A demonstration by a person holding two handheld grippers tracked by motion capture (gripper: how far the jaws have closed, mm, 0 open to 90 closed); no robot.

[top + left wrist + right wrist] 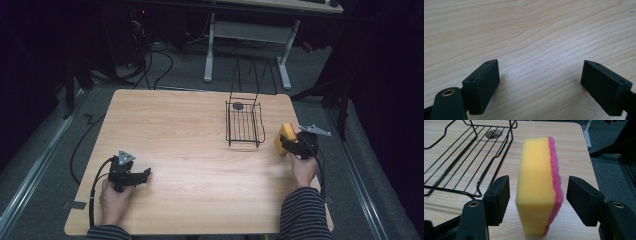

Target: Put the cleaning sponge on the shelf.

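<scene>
The right gripper [537, 195] has its jaws spread on either side of a yellow sponge [535, 185] with a pink scouring face, which stands on edge on the wooden table [180, 130]; a gap shows between each jaw and the sponge. Just beyond the sponge, to the side of the gripper's left jaw, a black wire rack [466, 157] sits on the table. The left gripper [540, 87], well apart at the other side near the person's edge, has its jaws spread wide over bare wood, gripping nothing
</scene>
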